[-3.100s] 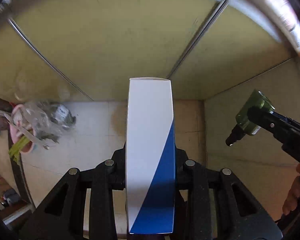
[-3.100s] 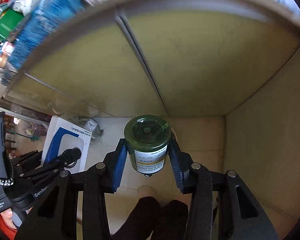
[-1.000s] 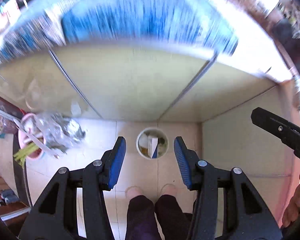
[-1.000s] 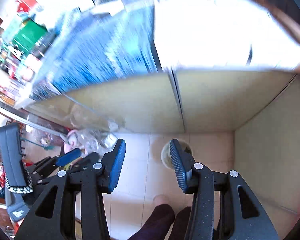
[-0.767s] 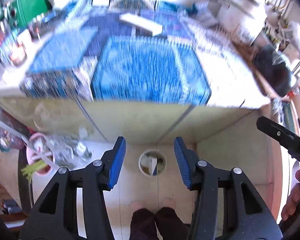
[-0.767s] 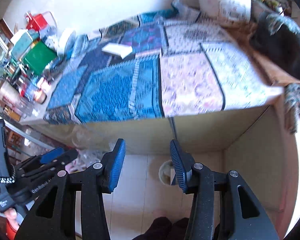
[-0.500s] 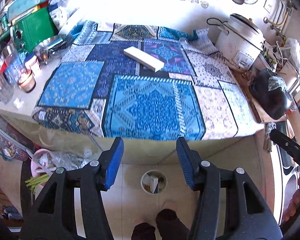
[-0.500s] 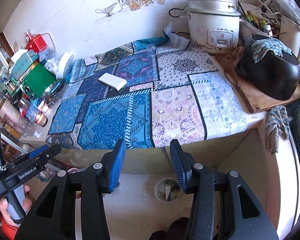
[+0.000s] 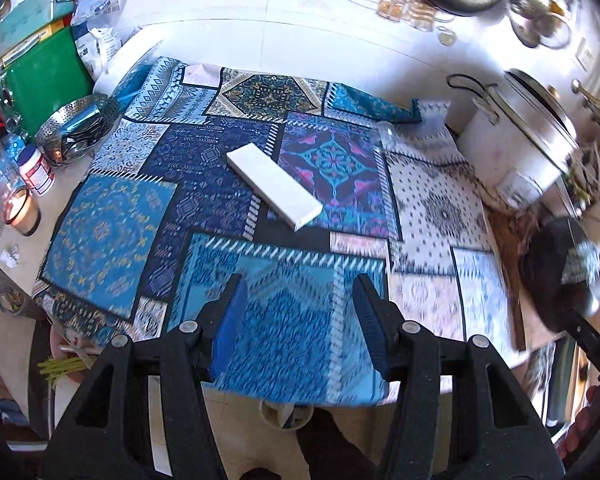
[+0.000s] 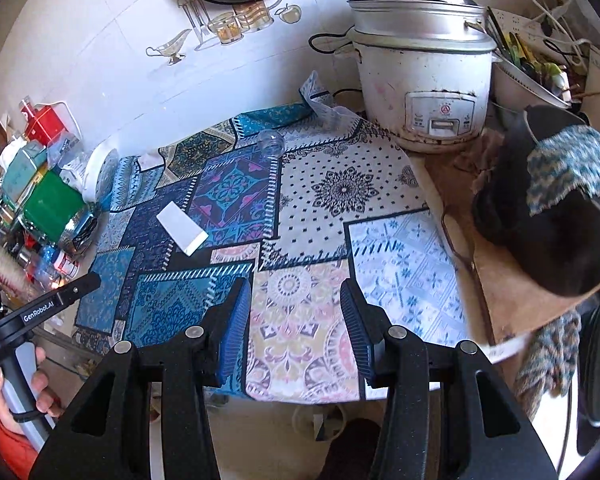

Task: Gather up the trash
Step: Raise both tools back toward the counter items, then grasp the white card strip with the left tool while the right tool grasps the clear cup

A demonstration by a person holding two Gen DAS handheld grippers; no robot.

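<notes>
A long white box (image 9: pixel 274 184) lies flat on the patterned blue cloth (image 9: pixel 112 240) on the counter; it also shows in the right wrist view (image 10: pixel 182 228). A small clear plastic cup (image 10: pixel 271 141) lies on the cloth farther back, also in the left wrist view (image 9: pixel 386 134). A round white bin (image 9: pixel 286 414) stands on the floor under the counter edge, with a box inside; it also shows in the right wrist view (image 10: pixel 320 416). My left gripper (image 9: pixel 298 330) is open and empty above the cloth's front edge. My right gripper (image 10: pixel 294 324) is open and empty above the cloth's right part.
A white rice cooker (image 10: pixel 424 76) stands at the back right, a black pot (image 10: pixel 548 216) with a knit cloth on a wooden board beside it. A green box (image 9: pixel 40 76), a steel steamer basket (image 9: pixel 76 128), jars and a lit candle (image 9: pixel 18 212) crowd the left side.
Both grippers let go of the blue-and-white box and the green jar into the floor bin, then rose from under the counter to above the countertop.
</notes>
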